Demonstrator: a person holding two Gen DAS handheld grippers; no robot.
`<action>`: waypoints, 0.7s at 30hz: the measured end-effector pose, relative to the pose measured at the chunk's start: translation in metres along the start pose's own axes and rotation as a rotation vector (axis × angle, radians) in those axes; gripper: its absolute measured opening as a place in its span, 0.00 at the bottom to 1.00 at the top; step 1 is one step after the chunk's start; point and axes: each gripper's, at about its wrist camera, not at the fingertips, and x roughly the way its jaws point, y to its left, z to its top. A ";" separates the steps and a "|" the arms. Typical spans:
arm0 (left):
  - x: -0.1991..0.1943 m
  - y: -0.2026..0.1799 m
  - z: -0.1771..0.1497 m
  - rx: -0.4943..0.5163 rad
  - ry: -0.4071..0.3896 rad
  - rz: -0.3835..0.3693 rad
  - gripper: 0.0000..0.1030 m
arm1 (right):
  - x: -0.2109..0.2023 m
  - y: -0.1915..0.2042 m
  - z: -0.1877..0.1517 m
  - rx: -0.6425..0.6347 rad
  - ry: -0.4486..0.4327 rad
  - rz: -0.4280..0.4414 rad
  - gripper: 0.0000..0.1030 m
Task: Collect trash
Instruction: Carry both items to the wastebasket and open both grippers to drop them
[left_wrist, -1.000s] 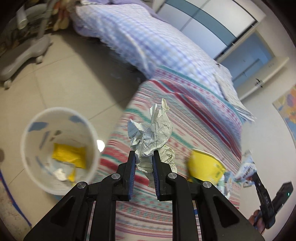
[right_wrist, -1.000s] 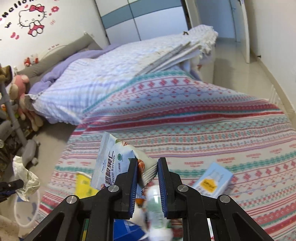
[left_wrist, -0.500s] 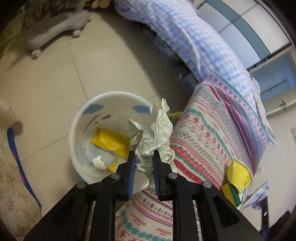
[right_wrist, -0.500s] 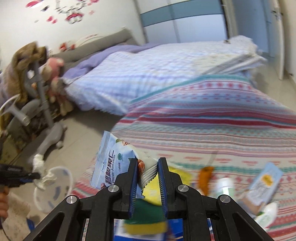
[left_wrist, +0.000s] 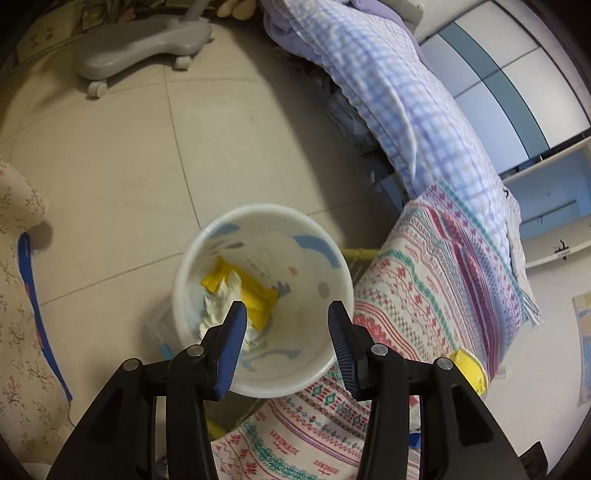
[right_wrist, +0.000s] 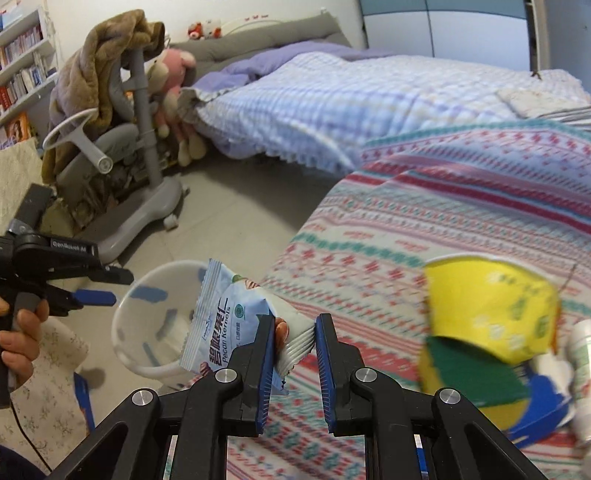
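The right tongs (right_wrist: 295, 354) pinch the pecan snack packet (right_wrist: 229, 325), the white trash bin (right_wrist: 127, 314) waits on the floor at their 10 o'clock, and the left tongs (left_wrist: 286, 347) hang wide apart over it.

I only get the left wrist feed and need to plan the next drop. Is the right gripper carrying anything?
Observer: Yes, the right gripper is shut on a pale blue snack packet.
Operator: Is it over the bin?
Observer: The packet overlaps the white bin at its near rim; I cannot tell whether it is above the opening.
Operator: More trash on the bed?
Observer: A crushed yellow-and-green cup sits on the striped blanket.
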 end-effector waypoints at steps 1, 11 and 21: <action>-0.002 0.002 0.001 -0.002 -0.012 0.007 0.47 | 0.003 0.003 0.000 0.007 0.004 0.003 0.19; -0.021 0.019 0.009 -0.026 -0.090 0.028 0.47 | 0.062 0.060 0.011 0.057 0.038 0.057 0.21; -0.016 0.016 0.007 -0.035 -0.087 0.021 0.47 | 0.120 0.102 0.024 0.019 0.109 0.050 0.51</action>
